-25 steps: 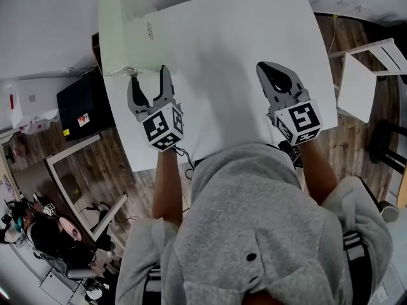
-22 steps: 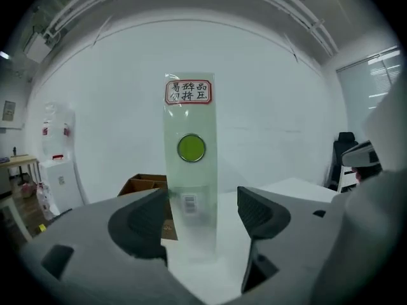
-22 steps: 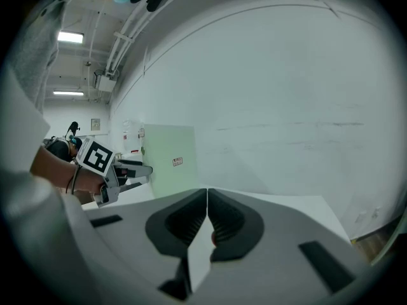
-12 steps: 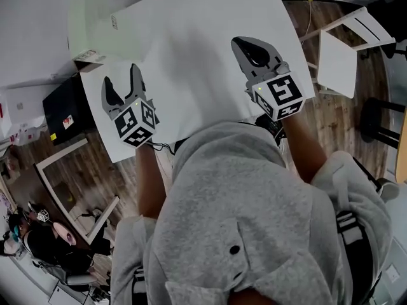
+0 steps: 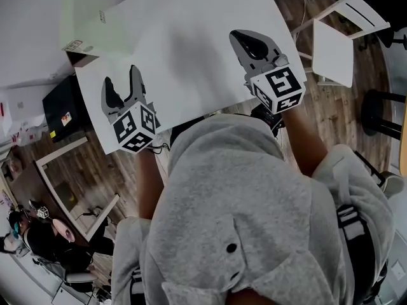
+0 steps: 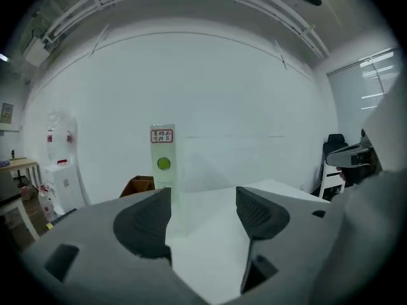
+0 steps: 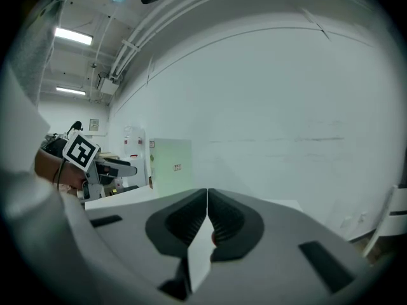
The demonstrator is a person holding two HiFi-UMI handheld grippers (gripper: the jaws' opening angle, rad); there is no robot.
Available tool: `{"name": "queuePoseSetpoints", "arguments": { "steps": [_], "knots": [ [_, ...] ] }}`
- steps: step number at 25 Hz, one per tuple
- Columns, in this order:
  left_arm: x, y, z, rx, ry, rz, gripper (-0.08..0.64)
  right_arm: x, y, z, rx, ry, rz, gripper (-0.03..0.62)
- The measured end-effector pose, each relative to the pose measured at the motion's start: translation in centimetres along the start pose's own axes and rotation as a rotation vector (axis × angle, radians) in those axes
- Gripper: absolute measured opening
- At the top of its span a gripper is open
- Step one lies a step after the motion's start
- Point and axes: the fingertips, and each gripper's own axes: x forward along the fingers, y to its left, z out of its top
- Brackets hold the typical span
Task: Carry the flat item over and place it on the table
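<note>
White tabletop (image 5: 184, 49) has shifted leftward under me, the left gripper (image 5: 121, 84) fingers stay spread, the right gripper (image 5: 248, 43) fingers stay pressed together, so I judge nothing is carried yet.

The left gripper (image 6: 203, 199) hangs over the white table (image 6: 210, 250), jaws apart with only bare tabletop between them. At the table's far left edge a narrow green panel (image 6: 163, 176) stands upright, bearing a red-framed label (image 6: 162, 135) above a green dot. A brown carton (image 6: 136, 185) sits beyond that edge.
</note>
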Motion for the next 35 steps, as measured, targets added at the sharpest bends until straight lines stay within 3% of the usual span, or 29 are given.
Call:
{"name": "queuePoseSetpoints", "arguments": {
  "steps": [2,7,9,19,35],
  "knots": [
    [-0.5,-0.7,0.0,0.01,0.009,-0.013,0.322,-0.8,-0.3,-0.2,0.008,-0.001,-0.012,0.028],
    [-1.2,-1.9,0.3,0.085,0.04,-0.004,0.061,-2.0,-1.3,-0.4,0.024,-0.003,-0.055,0.028],
    [-1.3,-2.4,0.5,0.101,0.041,-0.01,0.034,-2.5,-1.7,-0.5,0.034,-0.005,-0.075,0.028],
    [-2.2,-4.4,0.7,0.078,0.039,-0.091,0.021,-4.7,-1.9,-0.5,0.04,-0.004,-0.141,0.028],
    [-10.9,-2.9,-0.2,0.019,0.01,-0.082,0.021,-9.3,4.7,-0.8,0.007,0.003,-0.124,0.028]
  ]
}}
